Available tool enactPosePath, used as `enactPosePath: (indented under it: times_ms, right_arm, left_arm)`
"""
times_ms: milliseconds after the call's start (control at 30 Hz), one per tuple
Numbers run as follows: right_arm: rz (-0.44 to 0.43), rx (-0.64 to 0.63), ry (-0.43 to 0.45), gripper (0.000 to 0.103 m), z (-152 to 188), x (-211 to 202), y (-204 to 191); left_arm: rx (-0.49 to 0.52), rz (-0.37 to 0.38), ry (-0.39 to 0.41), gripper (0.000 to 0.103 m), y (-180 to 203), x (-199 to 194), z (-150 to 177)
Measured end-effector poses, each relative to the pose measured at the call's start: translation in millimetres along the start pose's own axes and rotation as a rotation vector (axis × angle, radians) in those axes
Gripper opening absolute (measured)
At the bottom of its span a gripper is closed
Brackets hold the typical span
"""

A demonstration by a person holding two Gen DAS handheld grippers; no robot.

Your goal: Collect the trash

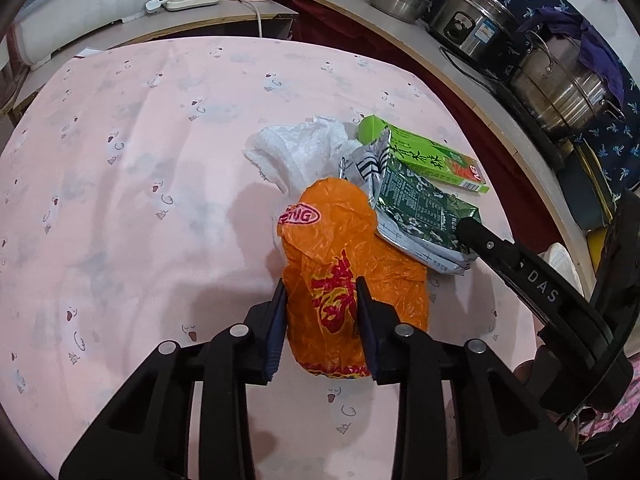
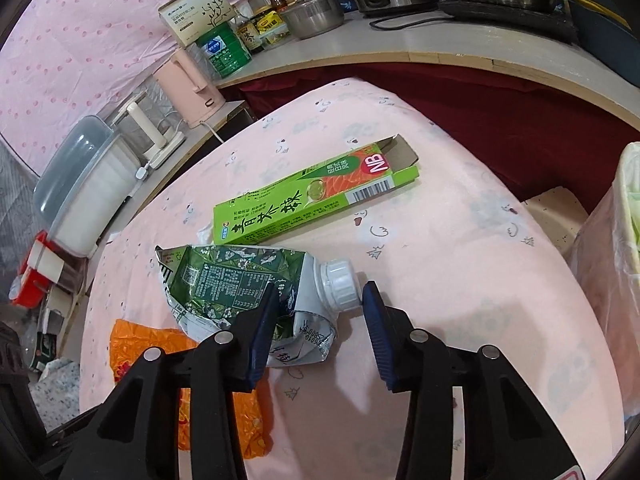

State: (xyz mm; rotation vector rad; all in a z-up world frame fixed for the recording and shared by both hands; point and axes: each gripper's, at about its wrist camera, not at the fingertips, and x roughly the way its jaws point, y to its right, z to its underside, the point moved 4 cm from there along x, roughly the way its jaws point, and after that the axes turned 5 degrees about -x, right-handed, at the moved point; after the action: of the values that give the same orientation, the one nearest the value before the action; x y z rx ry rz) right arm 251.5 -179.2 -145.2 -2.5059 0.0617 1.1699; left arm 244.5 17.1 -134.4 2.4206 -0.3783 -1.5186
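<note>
Orange wrapper (image 1: 352, 280) clamped in L hand-held gripper (image 1: 322, 292); only R view shows R hand-held gripper (image 2: 320, 300) spread.

My left gripper (image 1: 322, 294) is matte black plastic, its linkage arms angular with triangular cutouts and four round silver pivot pins across the top. Both fingers carry dark blue ribbed pads (image 1: 276, 328) on their inner faces. My right gripper (image 2: 318, 300) is built the same: black arms, silver pins, blue ribbed pads (image 2: 378, 340). Seen from the left camera, its black body shows small screws and pale lettering reading "DAS". A red marking shows at the right view's bottom edge.
</note>
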Motion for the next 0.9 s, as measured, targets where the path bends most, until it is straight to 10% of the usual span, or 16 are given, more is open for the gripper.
enactPosePath:
  times_ms: [900]
  right_arm:
    - [0.047,0.109,0.217,0.034,0.5,-131.9,63.3]
  left_arm:
    - [0.167,0.107,0.128,0.021,95.2,-92.3,27.3]
